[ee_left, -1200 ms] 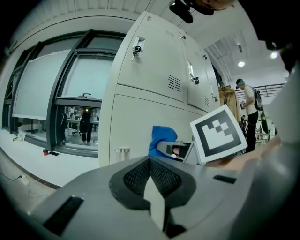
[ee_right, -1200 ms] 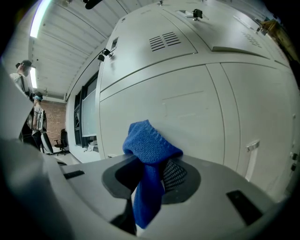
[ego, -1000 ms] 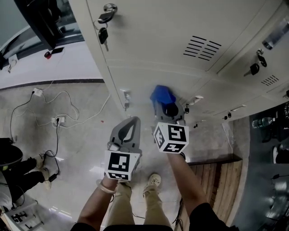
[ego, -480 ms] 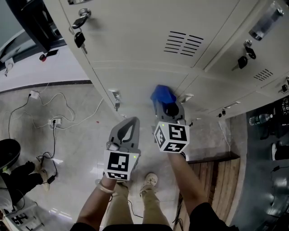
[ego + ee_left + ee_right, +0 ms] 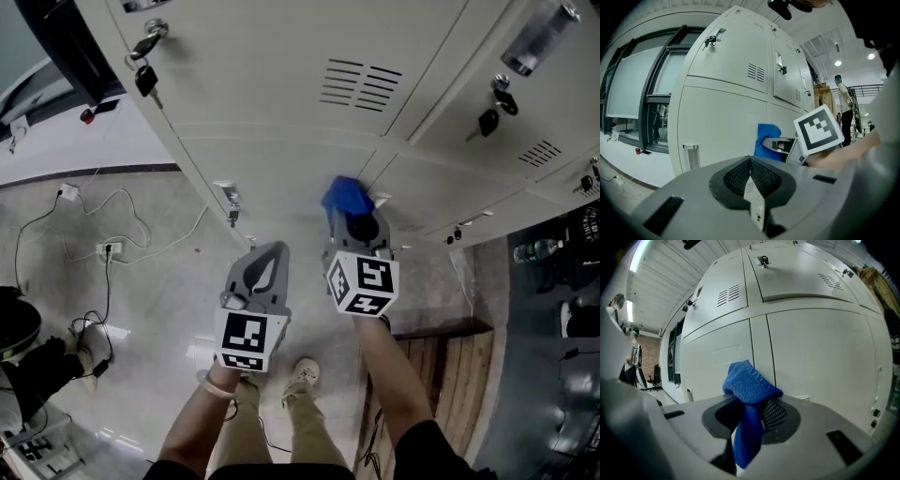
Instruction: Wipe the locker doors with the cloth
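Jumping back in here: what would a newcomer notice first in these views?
The bright blue cloth, clamped in the right gripper, sits close against the pale locker doors at centre. To its left hovers the left gripper, shut and empty. Keys dangle from a lock at upper left.

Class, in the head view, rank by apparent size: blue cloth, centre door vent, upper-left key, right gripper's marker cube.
The marker cube and vent: about alike, cube nearer the camera, so unranked.
Then cloth.
Smallest: key.
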Demonstrator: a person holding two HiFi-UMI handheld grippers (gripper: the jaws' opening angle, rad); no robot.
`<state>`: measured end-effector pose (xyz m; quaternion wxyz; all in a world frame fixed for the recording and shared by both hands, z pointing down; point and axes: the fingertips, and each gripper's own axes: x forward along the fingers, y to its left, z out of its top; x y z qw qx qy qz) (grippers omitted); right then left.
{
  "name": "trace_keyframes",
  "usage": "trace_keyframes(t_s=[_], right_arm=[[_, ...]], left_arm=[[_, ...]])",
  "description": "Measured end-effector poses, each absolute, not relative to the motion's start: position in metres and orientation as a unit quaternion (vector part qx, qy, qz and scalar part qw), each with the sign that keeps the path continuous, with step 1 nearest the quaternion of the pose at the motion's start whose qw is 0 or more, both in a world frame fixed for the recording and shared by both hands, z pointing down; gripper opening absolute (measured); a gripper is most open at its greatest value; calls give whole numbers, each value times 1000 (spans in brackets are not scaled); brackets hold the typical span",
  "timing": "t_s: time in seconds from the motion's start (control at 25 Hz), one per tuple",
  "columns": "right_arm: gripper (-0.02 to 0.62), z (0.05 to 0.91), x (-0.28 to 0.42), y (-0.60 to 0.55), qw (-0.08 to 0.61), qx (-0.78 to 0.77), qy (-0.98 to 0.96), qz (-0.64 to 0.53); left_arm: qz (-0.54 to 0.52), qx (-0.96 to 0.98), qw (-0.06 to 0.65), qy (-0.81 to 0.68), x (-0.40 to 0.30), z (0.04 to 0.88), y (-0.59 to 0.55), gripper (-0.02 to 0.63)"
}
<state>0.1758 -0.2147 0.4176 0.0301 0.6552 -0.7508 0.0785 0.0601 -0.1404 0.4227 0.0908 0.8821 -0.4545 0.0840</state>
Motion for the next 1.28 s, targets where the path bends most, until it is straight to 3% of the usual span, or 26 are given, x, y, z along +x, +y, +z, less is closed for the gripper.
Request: trace_keyframes(t_s=[0.76, 1.28], right_arm=[[83, 420, 185, -210, 28, 680, -729, 76], [83, 449, 39, -223, 46, 600, -792, 102]], left_arm=[[78, 867, 88, -485, 33, 423, -149, 6], [78, 841, 91, -528, -69, 428, -160, 6]])
